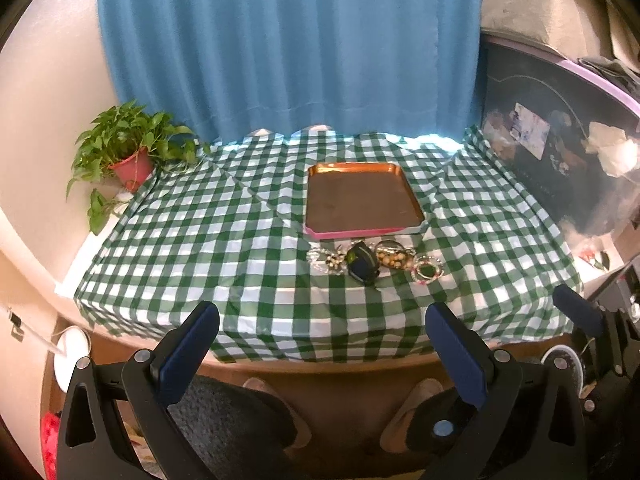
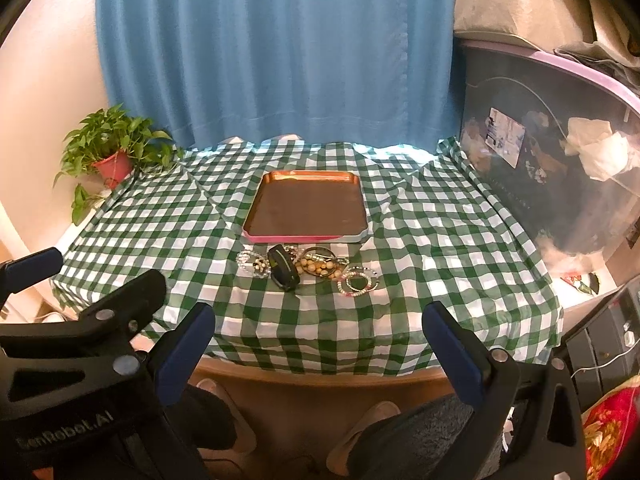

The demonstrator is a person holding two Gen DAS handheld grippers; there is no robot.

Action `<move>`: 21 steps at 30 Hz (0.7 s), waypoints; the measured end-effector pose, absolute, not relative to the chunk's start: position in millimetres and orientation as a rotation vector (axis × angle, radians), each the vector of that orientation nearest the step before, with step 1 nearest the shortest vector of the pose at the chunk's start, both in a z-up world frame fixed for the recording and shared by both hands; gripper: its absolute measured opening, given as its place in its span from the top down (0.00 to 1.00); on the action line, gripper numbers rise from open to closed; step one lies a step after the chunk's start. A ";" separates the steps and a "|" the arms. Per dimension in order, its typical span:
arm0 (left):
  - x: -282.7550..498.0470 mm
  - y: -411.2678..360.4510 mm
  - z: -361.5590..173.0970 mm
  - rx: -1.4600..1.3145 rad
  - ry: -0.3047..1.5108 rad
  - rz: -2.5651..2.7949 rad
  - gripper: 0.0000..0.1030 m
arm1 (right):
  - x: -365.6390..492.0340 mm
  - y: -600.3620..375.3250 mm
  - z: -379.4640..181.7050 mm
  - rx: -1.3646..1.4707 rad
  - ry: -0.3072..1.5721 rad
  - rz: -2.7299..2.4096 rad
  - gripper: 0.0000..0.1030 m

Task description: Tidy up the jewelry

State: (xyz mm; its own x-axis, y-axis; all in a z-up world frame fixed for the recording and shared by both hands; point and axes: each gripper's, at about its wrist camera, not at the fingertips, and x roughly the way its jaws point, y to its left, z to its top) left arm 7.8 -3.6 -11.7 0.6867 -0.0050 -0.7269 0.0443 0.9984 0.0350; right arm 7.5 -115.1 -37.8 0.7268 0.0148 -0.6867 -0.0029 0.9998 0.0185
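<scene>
A copper tray [image 1: 362, 200] [image 2: 308, 208] with a pink front rim lies empty on the green checked tablecloth. Just in front of it sits a row of jewelry: a pearl bracelet [image 1: 326, 260] [image 2: 252, 264], a black wristband [image 1: 362, 267] [image 2: 283, 267], a wooden bead bracelet [image 1: 394, 258] [image 2: 320, 266] and small beaded bracelets [image 1: 429, 270] [image 2: 357, 282]. My left gripper [image 1: 322, 332] hangs open off the table's near edge, holding nothing. My right gripper [image 2: 318, 330] is open too, at the same distance, and shows at the right edge of the left wrist view.
A potted plant [image 1: 128, 152] [image 2: 112, 156] stands at the far left corner. A large clear storage bin [image 1: 560, 160] [image 2: 552, 160] borders the table's right side. A blue curtain [image 1: 288, 48] hangs behind. A person's legs and slippers show below the table edge.
</scene>
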 end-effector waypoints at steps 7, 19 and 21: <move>6.5 -3.9 -10.1 0.061 0.805 -0.024 0.01 | 7.3 -115.0 -36.2 0.022 0.761 0.014 0.00; -0.1 -8.9 -5.2 0.074 0.790 -0.020 0.01 | 2.8 -117.1 -35.9 0.034 0.761 0.020 0.00; -0.7 -8.5 -5.7 0.073 0.786 -0.019 0.01 | 2.8 -116.9 -35.7 0.035 0.761 0.018 0.00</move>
